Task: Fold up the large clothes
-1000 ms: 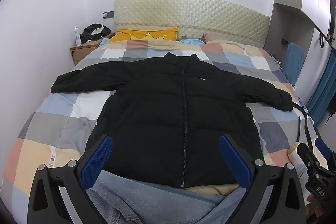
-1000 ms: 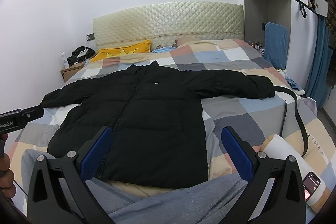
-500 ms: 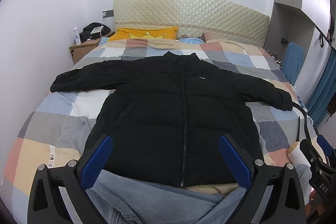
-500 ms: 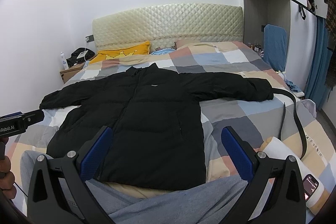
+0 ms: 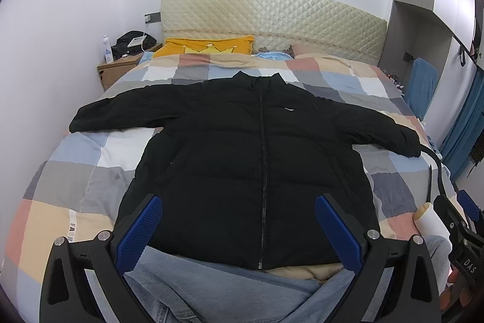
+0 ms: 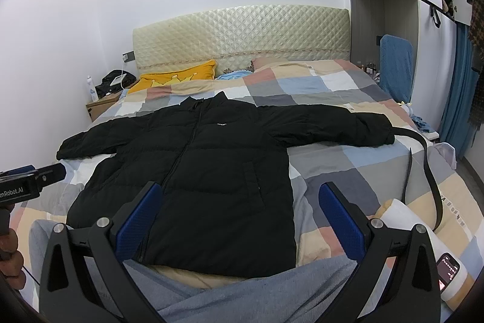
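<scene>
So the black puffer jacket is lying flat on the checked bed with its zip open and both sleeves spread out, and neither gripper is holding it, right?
Not quite: the black puffer jacket is zipped shut, as the left wrist view shows. The rest stands: it lies flat on the checked bed, sleeves spread, with the left gripper and right gripper jaws open and empty.

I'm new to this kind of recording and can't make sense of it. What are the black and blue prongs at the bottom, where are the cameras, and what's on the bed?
There is no robot: a person holds a two-finger gripper in each hand, with a fisheye camera on each looking along its fingers. One picture is from the left gripper, the other from the right gripper. The blue parts are finger pads. Both grippers are open and hold nothing. On the checked bedspread lies a black puffer jacket, zipped, sleeves spread. A black belt lies near the right sleeve.
</scene>
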Action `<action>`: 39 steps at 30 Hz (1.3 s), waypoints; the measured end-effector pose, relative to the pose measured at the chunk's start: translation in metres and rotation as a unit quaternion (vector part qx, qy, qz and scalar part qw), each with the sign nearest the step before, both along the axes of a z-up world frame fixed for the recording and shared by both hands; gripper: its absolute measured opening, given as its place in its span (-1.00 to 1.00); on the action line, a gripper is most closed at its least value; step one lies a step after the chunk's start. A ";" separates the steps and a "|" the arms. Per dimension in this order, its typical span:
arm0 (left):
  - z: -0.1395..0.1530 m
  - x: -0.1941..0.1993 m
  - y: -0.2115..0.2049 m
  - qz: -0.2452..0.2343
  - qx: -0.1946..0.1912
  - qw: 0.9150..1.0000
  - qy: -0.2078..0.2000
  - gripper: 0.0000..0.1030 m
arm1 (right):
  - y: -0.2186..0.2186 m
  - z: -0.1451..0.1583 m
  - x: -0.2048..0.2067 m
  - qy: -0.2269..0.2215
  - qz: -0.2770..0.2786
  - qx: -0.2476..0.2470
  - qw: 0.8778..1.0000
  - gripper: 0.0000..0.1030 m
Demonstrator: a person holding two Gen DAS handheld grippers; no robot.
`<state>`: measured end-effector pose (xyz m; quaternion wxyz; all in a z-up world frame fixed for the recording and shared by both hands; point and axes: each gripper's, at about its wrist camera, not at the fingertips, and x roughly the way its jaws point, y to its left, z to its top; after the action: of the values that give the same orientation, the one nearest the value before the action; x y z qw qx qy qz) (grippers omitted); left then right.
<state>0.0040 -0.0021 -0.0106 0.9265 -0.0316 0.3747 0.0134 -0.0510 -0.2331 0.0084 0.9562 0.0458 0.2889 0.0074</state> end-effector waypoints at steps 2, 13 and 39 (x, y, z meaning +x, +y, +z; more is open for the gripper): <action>0.000 0.000 0.000 0.000 -0.001 1.000 0.000 0.99 | 0.000 0.000 0.001 0.000 0.003 0.004 1.000 1.00; 0.004 0.021 0.001 -0.029 -0.022 0.999 -0.012 0.99 | -0.009 0.012 0.028 -0.004 -0.008 -0.008 1.000 1.00; -0.010 0.150 -0.001 -0.058 -0.043 0.990 -0.122 0.98 | -0.104 0.044 0.140 -0.140 -0.120 -0.063 0.981 1.00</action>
<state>0.1543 -0.0035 -0.0205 0.9623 -0.0507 0.2604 -0.0606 0.0887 -0.3367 0.0528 0.9821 0.0189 0.1444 -0.1194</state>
